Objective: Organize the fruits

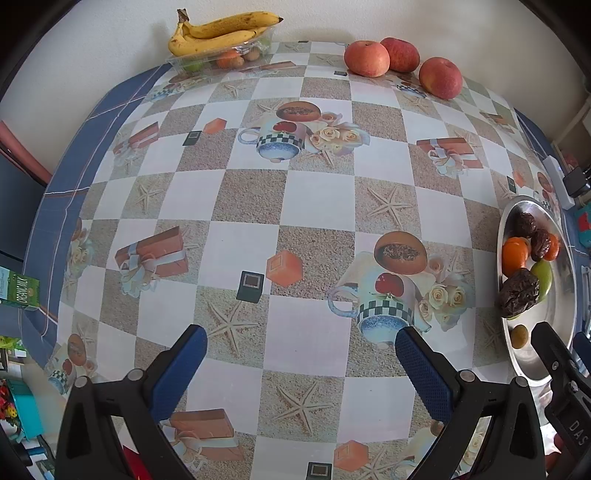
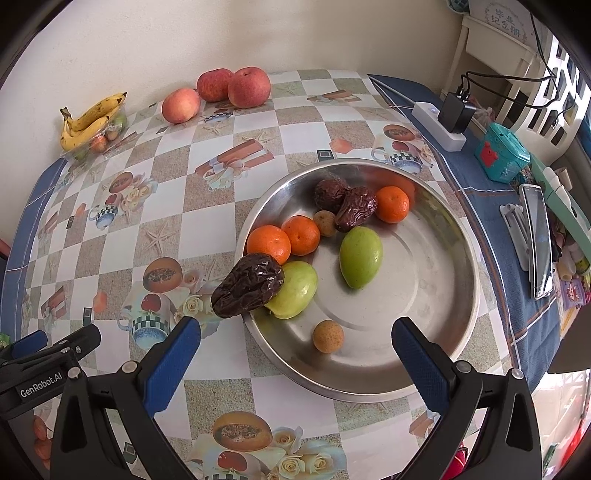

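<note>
Right gripper (image 2: 295,341) spread wide and empty over the steel bowl (image 2: 436,354) at frame centre – tangerines (image 2: 268,244), green fruits (image 2: 361,256), wrinkled dates (image 2: 248,285) inside, left gripper (image 1: 301,345) likewise released above bare bench (image 1: 314,192), apples (image 1: 366,58) upper right, bananas (image 1: 221,31) (on a clear tray) upper left.

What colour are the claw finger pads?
Blue pads, on black arms; clearest in the right wrist view.

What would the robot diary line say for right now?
left gripper: open, over table | right gripper: open, over steel bowl | bowl: mixed small fruit | apples, bananas: far side
</note>
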A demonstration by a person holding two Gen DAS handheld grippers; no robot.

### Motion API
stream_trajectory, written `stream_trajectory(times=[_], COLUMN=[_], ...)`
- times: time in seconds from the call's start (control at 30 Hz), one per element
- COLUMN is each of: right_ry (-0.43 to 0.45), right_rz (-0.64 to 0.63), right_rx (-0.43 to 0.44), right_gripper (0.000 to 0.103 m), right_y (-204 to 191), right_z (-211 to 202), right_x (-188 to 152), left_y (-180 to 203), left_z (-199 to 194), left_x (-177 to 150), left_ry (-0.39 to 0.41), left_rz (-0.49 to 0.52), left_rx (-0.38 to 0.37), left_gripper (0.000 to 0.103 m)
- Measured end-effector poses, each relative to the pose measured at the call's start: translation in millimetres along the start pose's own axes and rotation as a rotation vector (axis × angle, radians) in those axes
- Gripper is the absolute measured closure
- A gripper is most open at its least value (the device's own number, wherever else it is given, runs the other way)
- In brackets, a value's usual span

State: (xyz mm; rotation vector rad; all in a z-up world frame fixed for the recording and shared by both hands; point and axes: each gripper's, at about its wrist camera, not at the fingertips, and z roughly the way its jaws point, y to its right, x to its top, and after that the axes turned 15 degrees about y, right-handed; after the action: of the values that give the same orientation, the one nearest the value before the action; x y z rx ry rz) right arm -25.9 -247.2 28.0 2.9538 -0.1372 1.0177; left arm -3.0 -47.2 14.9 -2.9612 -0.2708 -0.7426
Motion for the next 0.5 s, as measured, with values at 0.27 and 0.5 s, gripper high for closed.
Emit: stream_trajectory(times=[0.27,0.5], right_ry=[-0.001,-0.002], right_rz=[-0.006,-0.006], right_rx=[0.009,0.010], right_gripper=[0.000,0.000], right_y=[-1.2,-1.3], right_z=[-0.1,0.3], right_x=[0.1,0.1], left_y=[-0.1,-0.7], left_z=[0.0,-1.0], left_x=[0.2,1.0], left_ry=[0.000,0.005], left_rz=[0.000,-0.011], left_rx=[0.000,0.000], left_gripper=[0.000,0.000])
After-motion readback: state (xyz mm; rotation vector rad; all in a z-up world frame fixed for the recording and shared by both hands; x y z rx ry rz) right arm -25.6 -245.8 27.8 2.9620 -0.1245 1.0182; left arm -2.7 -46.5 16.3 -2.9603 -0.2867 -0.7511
